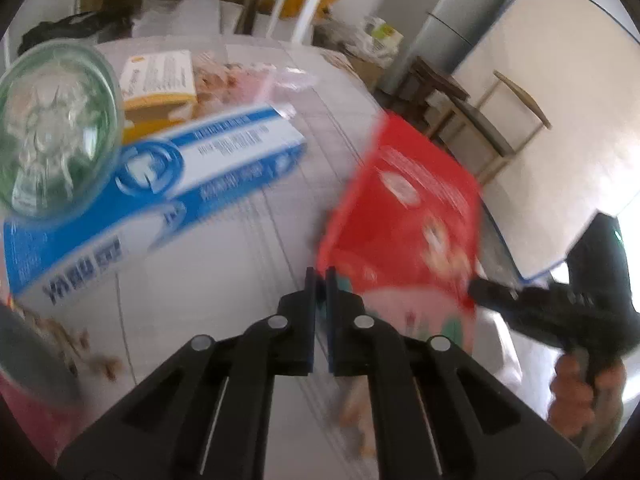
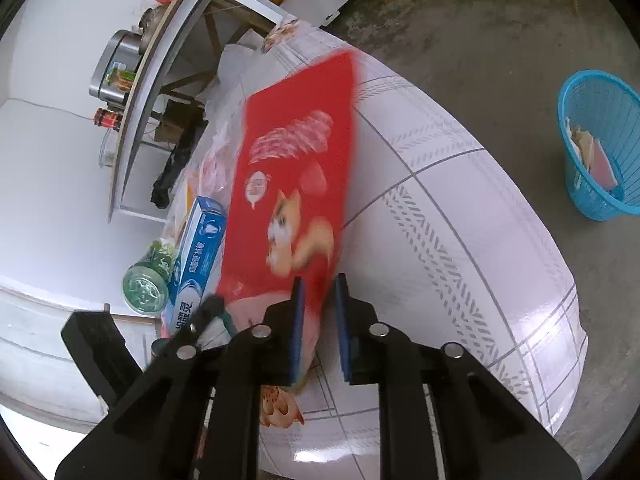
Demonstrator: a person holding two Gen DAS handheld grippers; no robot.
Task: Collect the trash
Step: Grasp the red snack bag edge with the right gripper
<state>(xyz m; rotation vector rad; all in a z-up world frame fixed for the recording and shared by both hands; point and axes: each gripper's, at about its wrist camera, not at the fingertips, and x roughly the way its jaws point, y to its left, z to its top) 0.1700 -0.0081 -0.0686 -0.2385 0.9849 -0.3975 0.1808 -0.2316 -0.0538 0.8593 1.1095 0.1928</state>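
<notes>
Both clamped on red bag (image 2: 296, 168): left gripper (image 1: 319, 276), right gripper (image 2: 319, 280); bare table (image 2: 460, 240) stretching toward right edge.

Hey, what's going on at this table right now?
A person is clearing trash with a tool in each hand. Both tools, the left and the right, have hold of the near edge of a red bag on the table. A toothpaste box and a jar lie beside it; a blue basket waits on the floor.

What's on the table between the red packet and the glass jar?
The blue toothpaste box lies between red packet and glass jar, seen in the right wrist view.
</notes>
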